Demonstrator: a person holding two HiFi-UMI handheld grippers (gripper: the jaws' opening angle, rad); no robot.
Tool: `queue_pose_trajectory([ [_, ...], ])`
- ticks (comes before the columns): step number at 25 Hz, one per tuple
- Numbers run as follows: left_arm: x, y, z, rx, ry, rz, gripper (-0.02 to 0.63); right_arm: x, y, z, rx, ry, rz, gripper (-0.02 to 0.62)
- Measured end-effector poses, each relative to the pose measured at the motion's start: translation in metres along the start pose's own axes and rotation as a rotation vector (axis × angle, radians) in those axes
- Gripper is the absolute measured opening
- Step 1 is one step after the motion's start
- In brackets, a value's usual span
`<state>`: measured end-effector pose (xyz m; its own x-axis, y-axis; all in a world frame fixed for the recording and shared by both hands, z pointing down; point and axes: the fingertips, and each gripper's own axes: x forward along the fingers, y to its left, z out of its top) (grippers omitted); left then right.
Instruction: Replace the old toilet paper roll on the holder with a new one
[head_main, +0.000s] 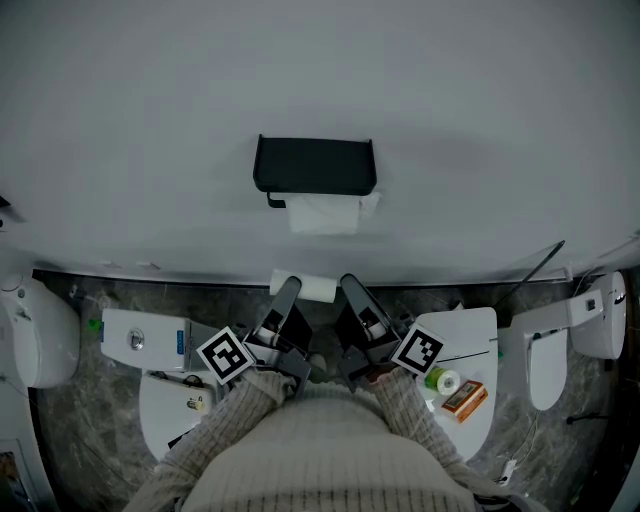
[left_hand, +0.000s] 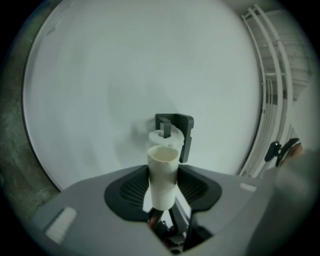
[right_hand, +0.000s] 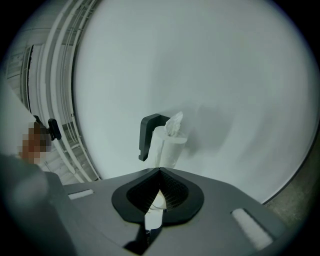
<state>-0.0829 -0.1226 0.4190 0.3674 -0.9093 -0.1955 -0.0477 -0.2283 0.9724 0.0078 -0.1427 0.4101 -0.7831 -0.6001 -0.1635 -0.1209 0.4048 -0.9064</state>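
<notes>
A black holder (head_main: 315, 165) is fixed to the white wall, and a white toilet paper roll (head_main: 323, 213) hangs under it with a loose tail at its right end. My left gripper (head_main: 290, 285) is below the holder, shut on a thin pale tube (head_main: 305, 288) that lies across its jaws. In the left gripper view the tube (left_hand: 162, 175) stands between the jaws of that gripper (left_hand: 162, 167), with the holder (left_hand: 176, 129) and its roll (left_hand: 161, 137) beyond. My right gripper (head_main: 347, 282) is beside the tube, jaws together. The right gripper view shows that gripper (right_hand: 160, 172) facing the roll (right_hand: 169, 145).
White toilets stand at the left (head_main: 40, 330) and the right (head_main: 600, 320). A white lid (head_main: 475, 345) at the lower right bears a green tape roll (head_main: 441, 380) and an orange box (head_main: 465, 398). A white rail rack (left_hand: 272, 75) stands to one side. The floor is dark stone.
</notes>
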Motion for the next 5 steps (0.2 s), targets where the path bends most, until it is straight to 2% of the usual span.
queue_pose_trajectory([
  [5, -0.0001, -0.0035, -0.0008, -0.002, 0.01, -0.008, 0.166, 0.0, 0.0039, 0.0008, -0.01, -0.003, -0.001, -0.003],
])
